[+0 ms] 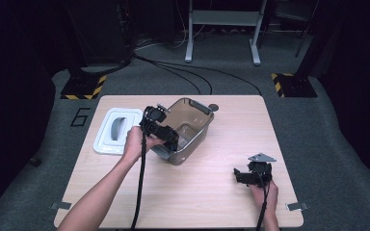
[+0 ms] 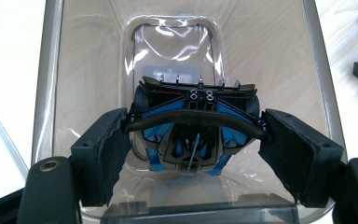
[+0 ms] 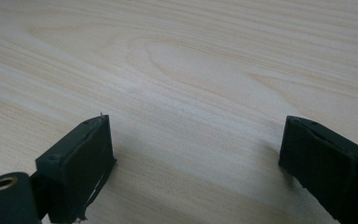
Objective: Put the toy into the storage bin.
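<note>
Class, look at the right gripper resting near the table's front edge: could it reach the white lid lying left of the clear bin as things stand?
Probably not directly. The right gripper sits across the table, and the clear bin plus the left gripper holding the toy car lie between it and the white lid.

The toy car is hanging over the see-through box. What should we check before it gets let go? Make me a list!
1. Car gripped: the left gripper has its pads pressed on both sides of the black and blue toy car. Ok.
2. Car over the opening: the clear bin lies straight below the car in the left gripper view. Ok.
3. Bin room: its floor looks bare under the car. Ok.
4. Lid out of the way: the white lid lies on the table left of the bin. Ok.
5. Other hand clear: the right gripper is open over bare table, away from the bin. Ok.
6. Bin steady: nothing holds it. Cannot tell.
</note>
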`<state>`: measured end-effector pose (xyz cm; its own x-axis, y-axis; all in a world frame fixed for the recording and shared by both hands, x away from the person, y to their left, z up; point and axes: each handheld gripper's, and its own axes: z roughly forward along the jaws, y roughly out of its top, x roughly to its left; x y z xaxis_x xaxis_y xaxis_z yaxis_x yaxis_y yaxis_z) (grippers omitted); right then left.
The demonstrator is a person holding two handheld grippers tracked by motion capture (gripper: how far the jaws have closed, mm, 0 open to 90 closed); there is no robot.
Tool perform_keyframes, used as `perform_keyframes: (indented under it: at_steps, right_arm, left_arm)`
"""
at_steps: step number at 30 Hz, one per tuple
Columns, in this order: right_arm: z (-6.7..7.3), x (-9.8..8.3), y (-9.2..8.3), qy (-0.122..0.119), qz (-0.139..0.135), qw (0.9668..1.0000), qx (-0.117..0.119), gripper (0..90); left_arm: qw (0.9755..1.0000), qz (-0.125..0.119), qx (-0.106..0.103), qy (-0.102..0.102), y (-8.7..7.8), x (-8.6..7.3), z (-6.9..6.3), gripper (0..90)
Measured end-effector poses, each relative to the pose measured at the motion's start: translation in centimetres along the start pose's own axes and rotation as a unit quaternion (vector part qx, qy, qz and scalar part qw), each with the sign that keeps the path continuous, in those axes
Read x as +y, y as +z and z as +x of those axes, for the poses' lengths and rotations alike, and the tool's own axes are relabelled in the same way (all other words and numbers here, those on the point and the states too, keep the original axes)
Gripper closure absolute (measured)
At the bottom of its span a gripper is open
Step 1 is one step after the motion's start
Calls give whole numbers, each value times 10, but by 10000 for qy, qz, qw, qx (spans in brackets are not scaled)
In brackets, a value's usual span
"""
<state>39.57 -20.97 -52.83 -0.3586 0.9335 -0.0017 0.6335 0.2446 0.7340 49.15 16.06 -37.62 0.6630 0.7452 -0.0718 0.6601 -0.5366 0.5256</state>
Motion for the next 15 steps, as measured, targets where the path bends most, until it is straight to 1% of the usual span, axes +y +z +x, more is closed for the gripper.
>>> perform_keyframes:
  at_steps: [4, 7, 9, 11, 12, 13, 15]
  right_arm:
    - [0, 0, 0, -1, 0, 10000, -1, 85]
    - [0, 0, 0, -2, 0, 10000, -2, 85]
    - [0, 0, 0, 0, -1, 10000, -3, 86]
    - [0, 0, 0, -1, -1, 10000, -4, 86]
    - [0, 0, 0, 0, -1, 10000, -4, 86]
    - [0, 0, 0, 0, -2, 10000, -4, 87]
    - [0, 0, 0, 3, -2, 10000, -6, 87]
  left_arm:
    - [10000, 33, 30, 2, 0, -1, -1, 244]
    - [9998, 192, 79, 6, -2, 0, -2, 242]
    - [9996, 290, 69, -22, -3, 0, -3, 241]
    - [9995, 306, 81, -58, -3, -1, -2, 240]
    - [9995, 316, 55, -83, -4, -2, -1, 240]
    - [9995, 272, 45, -138, -4, -3, 0, 239]
    - [9994, 277, 53, -176, -4, -4, 1, 238]
